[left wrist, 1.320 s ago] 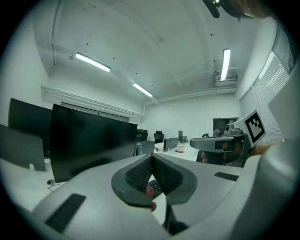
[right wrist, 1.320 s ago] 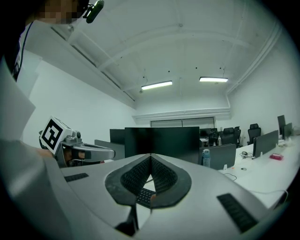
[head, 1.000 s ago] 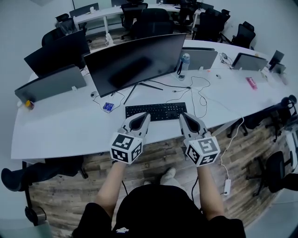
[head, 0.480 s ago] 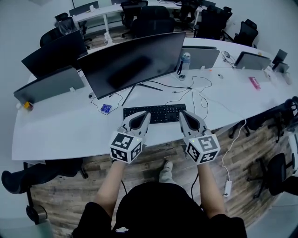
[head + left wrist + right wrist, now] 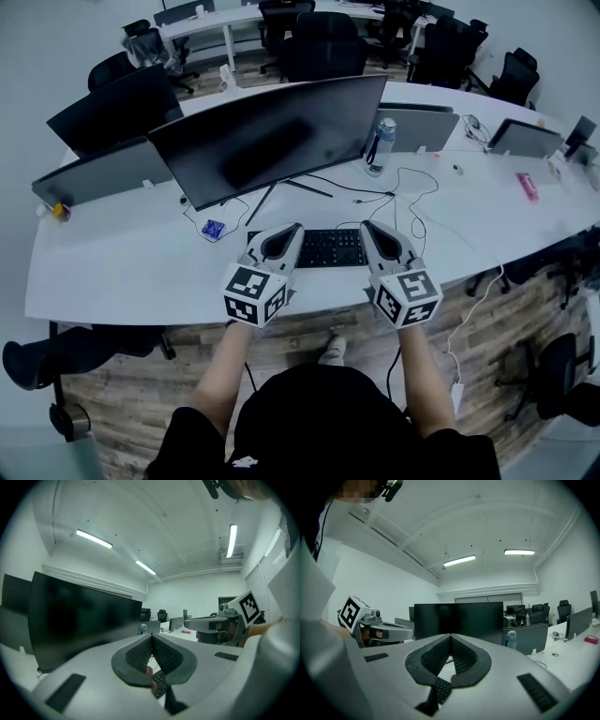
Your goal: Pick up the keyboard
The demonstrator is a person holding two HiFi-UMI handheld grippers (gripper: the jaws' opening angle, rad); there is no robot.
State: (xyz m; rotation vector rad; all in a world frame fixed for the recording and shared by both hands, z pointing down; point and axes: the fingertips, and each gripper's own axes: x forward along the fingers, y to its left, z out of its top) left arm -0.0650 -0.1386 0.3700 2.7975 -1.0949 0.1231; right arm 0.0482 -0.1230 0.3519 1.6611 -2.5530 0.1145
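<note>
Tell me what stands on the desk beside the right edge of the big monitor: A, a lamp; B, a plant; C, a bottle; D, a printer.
C: a bottle stands on the desk right beside the monitor's right edge.

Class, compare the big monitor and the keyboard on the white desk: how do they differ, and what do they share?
The monitor stands upright; the keyboard lies flat on the desk. The monitor is far wider than the keyboard. The monitor's face is one smooth dark screen; the keyboard's is rows of keys. Both are black.
</note>
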